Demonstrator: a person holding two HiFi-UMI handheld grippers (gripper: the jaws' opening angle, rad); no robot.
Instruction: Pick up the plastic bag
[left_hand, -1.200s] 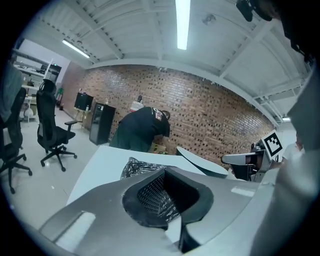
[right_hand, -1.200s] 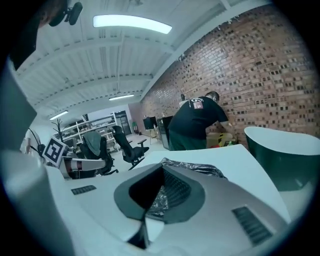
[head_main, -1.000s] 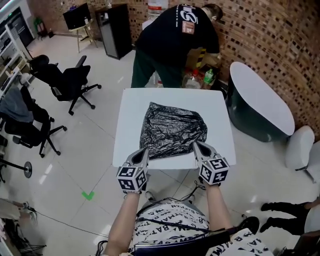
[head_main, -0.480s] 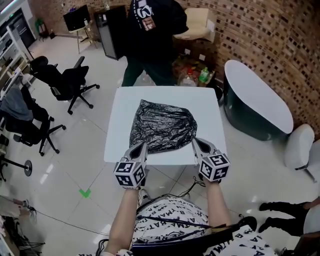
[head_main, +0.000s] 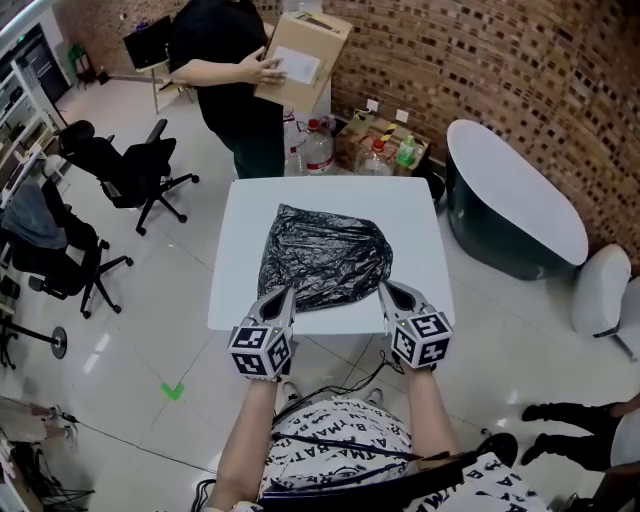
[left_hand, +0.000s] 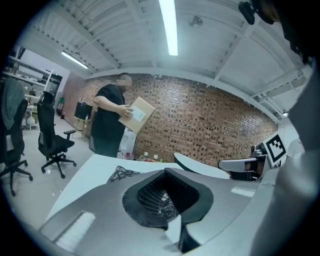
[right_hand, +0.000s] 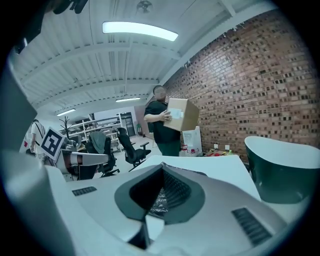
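Nearest the camera, the left gripper (head_main: 284, 296) and right gripper (head_main: 387, 292) are held level, side by side and apart, over the near edge of the table (head_main: 420, 215).

Left gripper: jaws drawn together to a point. Crinkled black film of the bag (head_main: 325, 255) sits in the hollow between the ribbed pads (left_hand: 150, 192). In the head view its tip rests at the bag's near left edge.

Right gripper: jaws likewise closed to a point, with the same shiny film showing low between them. Its tip rests at the bag's near right corner.

The bag is black and wrinkled. It lies flat on the square white table, spread from the near edge toward the middle and narrower at the far end.

Beyond the table, a person (head_main: 235, 60) in dark clothing stands holding a box (head_main: 300, 60) against the chest. Bottles (head_main: 318, 145) stand on the floor just past the far table edge. Black chairs (head_main: 135, 160) stand to the left. A dark oval stand (head_main: 515, 190) with a white top stands to the right, in front of the brick wall (head_main: 500, 60).
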